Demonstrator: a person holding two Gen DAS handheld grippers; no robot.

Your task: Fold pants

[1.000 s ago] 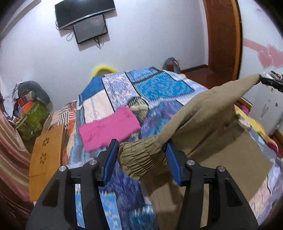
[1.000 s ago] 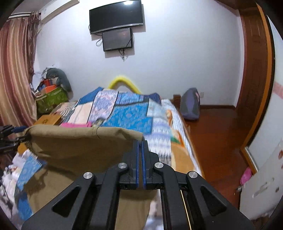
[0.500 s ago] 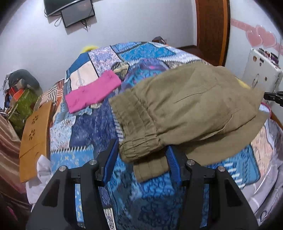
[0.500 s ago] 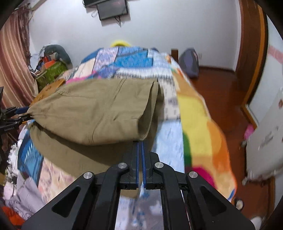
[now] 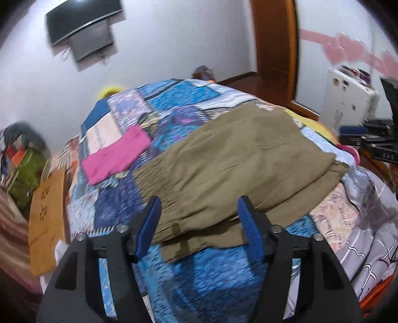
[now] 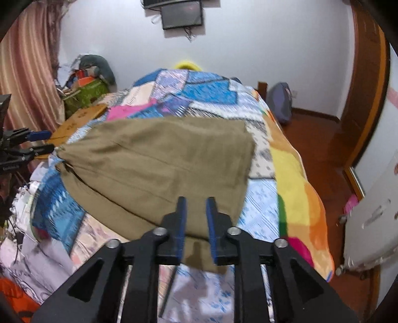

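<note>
Lying folded over on the patchwork bedspread [image 5: 174, 273], the olive pants [image 5: 236, 169] are being released: the left gripper [image 5: 199, 221] is opening wide around the elastic waistband, the right gripper [image 6: 195, 218] is opening narrowly over the hem end, neither pressing cloth. One fold appears done; another is probably left. A folded pink garment [image 5: 117, 154] lies nearby, wall-mounted screens [image 6: 181, 13] beyond.

I count one pair of olive pants [image 5: 238, 169], one pink folded garment [image 5: 117, 155] at ten o'clock, two wall screens [image 5: 84, 32], one patchwork bedspread [image 5: 189, 99].
</note>
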